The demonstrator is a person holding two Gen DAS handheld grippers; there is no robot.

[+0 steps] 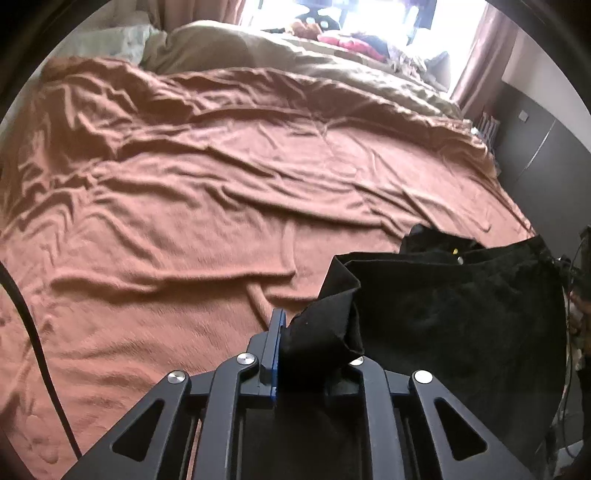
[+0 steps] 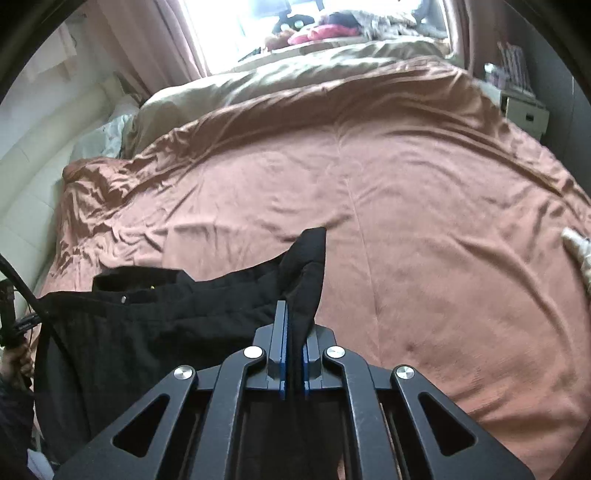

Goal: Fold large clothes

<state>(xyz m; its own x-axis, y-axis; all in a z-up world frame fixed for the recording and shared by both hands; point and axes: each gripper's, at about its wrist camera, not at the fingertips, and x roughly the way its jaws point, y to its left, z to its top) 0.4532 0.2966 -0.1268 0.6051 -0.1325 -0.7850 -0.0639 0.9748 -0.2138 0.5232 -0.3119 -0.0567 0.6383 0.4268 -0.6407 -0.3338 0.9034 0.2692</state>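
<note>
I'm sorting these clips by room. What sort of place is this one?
Most likely a bedroom: a wide bed under a rust-brown cover, pillows at its head, and curtains beside a bright window behind it.

Daylight floods in from the blown-out window point(image 1: 369, 22) at the top of both fisheye views, raking soft shadows across the wrinkled bedspread point(image 1: 221, 166), while the edges curve into dark vignette and the black garment point(image 2: 166, 306) loses detail.
</note>
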